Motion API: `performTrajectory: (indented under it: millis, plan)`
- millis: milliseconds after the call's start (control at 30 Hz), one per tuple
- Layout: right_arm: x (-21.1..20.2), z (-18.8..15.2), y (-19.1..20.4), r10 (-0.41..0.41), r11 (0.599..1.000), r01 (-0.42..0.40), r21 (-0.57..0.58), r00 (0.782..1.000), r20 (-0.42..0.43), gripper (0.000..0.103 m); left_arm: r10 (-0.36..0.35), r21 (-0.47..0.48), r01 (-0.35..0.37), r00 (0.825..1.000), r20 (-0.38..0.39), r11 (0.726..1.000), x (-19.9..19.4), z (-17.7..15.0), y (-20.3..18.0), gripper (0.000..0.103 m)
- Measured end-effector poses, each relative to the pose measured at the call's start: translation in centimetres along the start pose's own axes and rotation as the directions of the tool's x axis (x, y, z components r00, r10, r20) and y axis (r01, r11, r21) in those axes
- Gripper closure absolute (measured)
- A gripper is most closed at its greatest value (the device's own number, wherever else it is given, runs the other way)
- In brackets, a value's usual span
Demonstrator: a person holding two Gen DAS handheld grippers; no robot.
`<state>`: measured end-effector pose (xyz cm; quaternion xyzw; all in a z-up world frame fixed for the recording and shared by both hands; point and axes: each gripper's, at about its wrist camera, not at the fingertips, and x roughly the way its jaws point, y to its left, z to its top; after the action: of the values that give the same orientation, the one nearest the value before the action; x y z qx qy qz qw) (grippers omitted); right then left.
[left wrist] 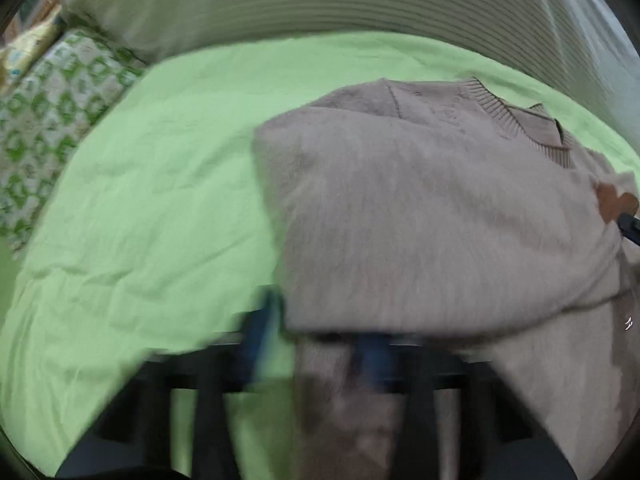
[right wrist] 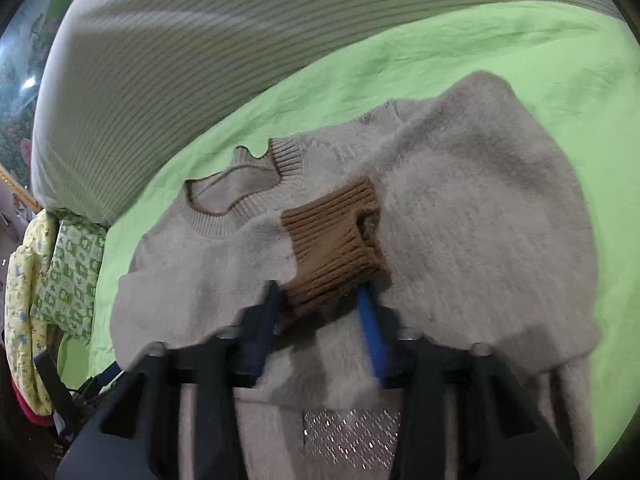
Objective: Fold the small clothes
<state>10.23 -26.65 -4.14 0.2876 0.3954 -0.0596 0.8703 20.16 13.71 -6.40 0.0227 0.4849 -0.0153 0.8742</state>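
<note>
A fuzzy beige sweater (right wrist: 460, 208) lies on a bright green sheet (right wrist: 520, 48) on the bed. It is partly folded: one side is turned over on top of the body, and a sleeve lies across the front. The ribbed neck (right wrist: 248, 184) points toward the headboard. The sleeve ends in a brown ribbed cuff (right wrist: 332, 240), which rests on the middle of the sweater.

The right gripper (right wrist: 320, 300) has its two blue fingers (right wrist: 370, 328) spread apart, one on each side of the bottom edge of the brown cuff. They sit right by the cuff, but they are not squeezing it.

The left gripper (left wrist: 320, 336) is at the near edge of the folded part of the sweater. This view is blurry. One blue finger (left wrist: 260, 332) shows beside the cloth and the other is partly under it, so I cannot tell if it is gripping.

Behind the sheet stands a striped grey headboard (left wrist: 320, 0). To one side lies a green and white patterned cloth (left wrist: 52, 100).
</note>
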Motion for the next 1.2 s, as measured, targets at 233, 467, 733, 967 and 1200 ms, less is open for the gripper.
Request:
performTrajectory:
  millis: [233,467,733,967,1200]
  plan:
    - [-6.3,4.0,2.0,0.047,0.992,-0.025,-0.127,0.984,0.172,0.094,0.035,-0.038,-0.031,0.995,0.095,0.999,-3.5,0.7,-0.2,0.092]
    - [-2.4,2.2,-1.1,-0.04,0.99,0.047,-0.136,0.998,0.053,0.094,0.072,-0.05,-0.07,0.997,0.029,0.996,-1.0,-1.5,-0.2,0.088]
    - [-3.8,0.1,-3.1,-0.164,0.981,0.169,-0.097,0.985,0.057,0.085,0.001,-0.009,-0.001,0.999,0.033,1.0,-4.6,-4.6,3.1,0.066]
    - [-6.9,0.6,-1.6,-0.083,0.991,0.098,-0.086,0.984,0.16,0.084,-0.096,-0.114,0.108,0.99,0.101,0.988,-6.9,-1.7,3.2,0.057]
    - [-2.2,0.6,2.5,0.013,0.982,0.0,-0.188,0.997,0.071,0.084,-0.163,-0.054,0.165,0.986,0.026,0.985,-2.0,2.2,-1.5,0.055]
